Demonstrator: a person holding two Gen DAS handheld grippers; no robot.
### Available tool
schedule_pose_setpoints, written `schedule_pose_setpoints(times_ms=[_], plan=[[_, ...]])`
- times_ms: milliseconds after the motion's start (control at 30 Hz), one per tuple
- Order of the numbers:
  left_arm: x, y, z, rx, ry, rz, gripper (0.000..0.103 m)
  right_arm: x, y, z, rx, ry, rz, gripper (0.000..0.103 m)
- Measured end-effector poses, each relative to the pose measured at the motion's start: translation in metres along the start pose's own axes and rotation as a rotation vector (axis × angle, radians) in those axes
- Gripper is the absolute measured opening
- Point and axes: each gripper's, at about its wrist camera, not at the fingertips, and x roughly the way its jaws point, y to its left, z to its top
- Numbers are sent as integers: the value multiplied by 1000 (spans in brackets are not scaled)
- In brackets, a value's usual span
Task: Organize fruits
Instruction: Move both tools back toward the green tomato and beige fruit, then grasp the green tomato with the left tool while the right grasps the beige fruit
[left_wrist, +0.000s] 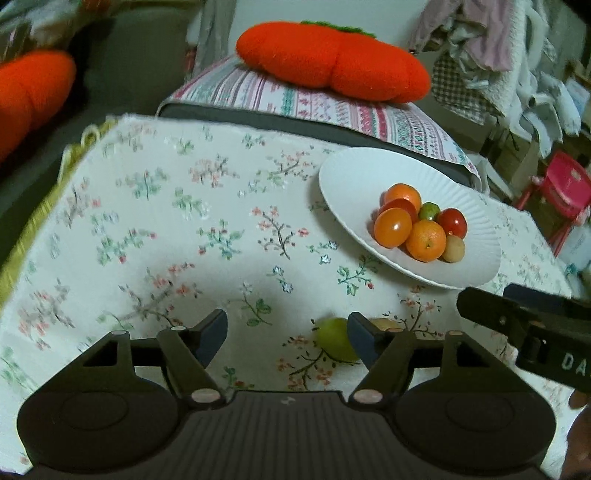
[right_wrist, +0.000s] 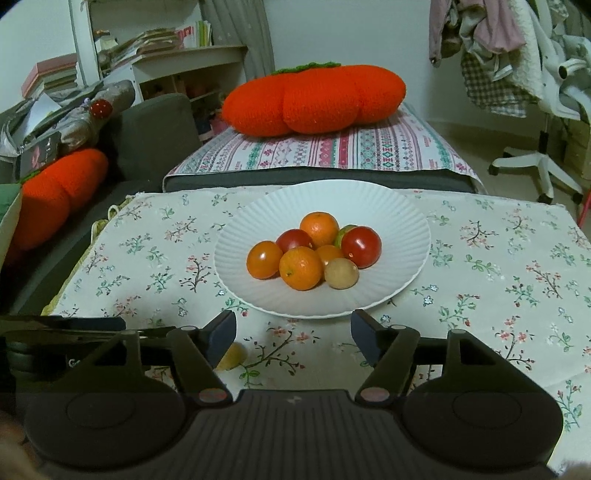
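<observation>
Left claw (left_wrist: 287, 338) wide and empty above the desk (left_wrist: 166, 221), green fruit (left_wrist: 334, 341) loose on the cloth at 3 o'clock of the gap, touching the inner face of the right-hand finger. Right claw (right_wrist: 293, 338) also wide, holding nothing, pale fruit (right_wrist: 232, 357) peeking out at 8 o'clock beside its left-hand finger. White plate (right_wrist: 240, 236) at 12 o'clock, piled with small round fruit. Probably light, smooth, rollable, thin-skinned: best pinched gently across the widest middle, never squeezed hard.
</observation>
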Motion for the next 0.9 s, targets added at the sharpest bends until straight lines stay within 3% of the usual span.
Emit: schedule_pose_setpoints(times_ms=[133,400,667,900], plan=[[4,1,0,-45,4,-35,71,1,-2,0,3,2,-10,66],[5,-17,-9,10,-5,-54,70,3,-1,0,-2,8,-18,66],[9,-18,-6,25,-56,-69,44,4,-1,-1,-7,13,-24,67],[12,-2,-4,-132,-9,-108,44,6,-1,0,-8,16,-32,68]])
